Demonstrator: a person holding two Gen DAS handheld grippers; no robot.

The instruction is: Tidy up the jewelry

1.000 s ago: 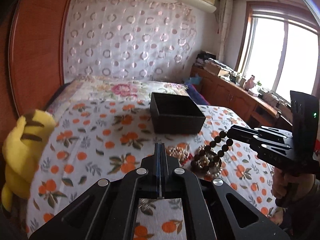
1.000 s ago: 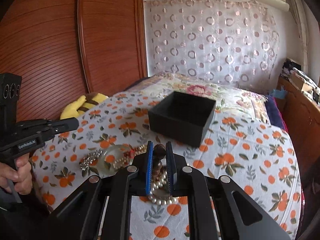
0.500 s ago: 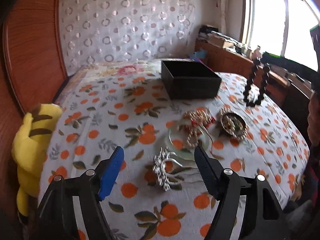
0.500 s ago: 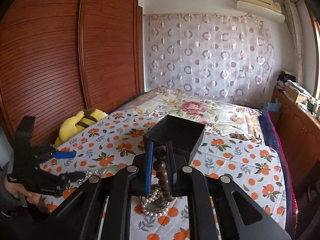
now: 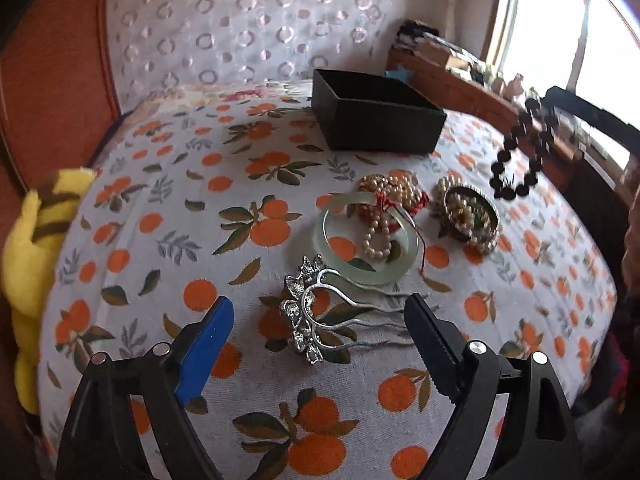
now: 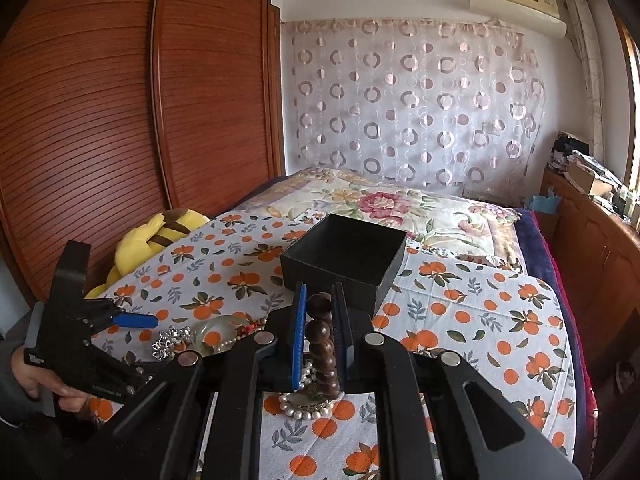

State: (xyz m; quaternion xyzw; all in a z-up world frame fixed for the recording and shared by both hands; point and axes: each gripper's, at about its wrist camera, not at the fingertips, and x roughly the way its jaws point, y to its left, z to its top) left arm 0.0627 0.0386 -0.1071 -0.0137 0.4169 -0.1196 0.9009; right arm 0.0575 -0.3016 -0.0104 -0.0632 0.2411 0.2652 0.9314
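Observation:
My left gripper [image 5: 320, 312] is open wide, its jaws on either side of a silver hair comb [image 5: 320, 312] lying on the orange-print cloth. Behind the comb lie a pale green bangle [image 5: 368, 244] with pearl and red pieces on it, and a round dish of pearls [image 5: 470, 212]. My right gripper [image 6: 320, 300] is shut on a dark wooden bead bracelet [image 6: 322, 344], held in the air right of the pile; the bracelet hangs in the left wrist view [image 5: 520, 160]. An open black box [image 5: 376, 118] stands behind; it also shows in the right wrist view [image 6: 344, 260].
A yellow striped plush toy [image 5: 36, 248] lies at the bed's left edge by the wooden wardrobe [image 6: 120, 120]. A wooden cabinet [image 6: 596, 232] with clutter runs along the right under the window. A flowered quilt [image 6: 392, 204] lies behind the box.
My left gripper opened and came down close over the silver comb. My right gripper lifted the dark bead bracelet off the pile and carried it up toward the box.

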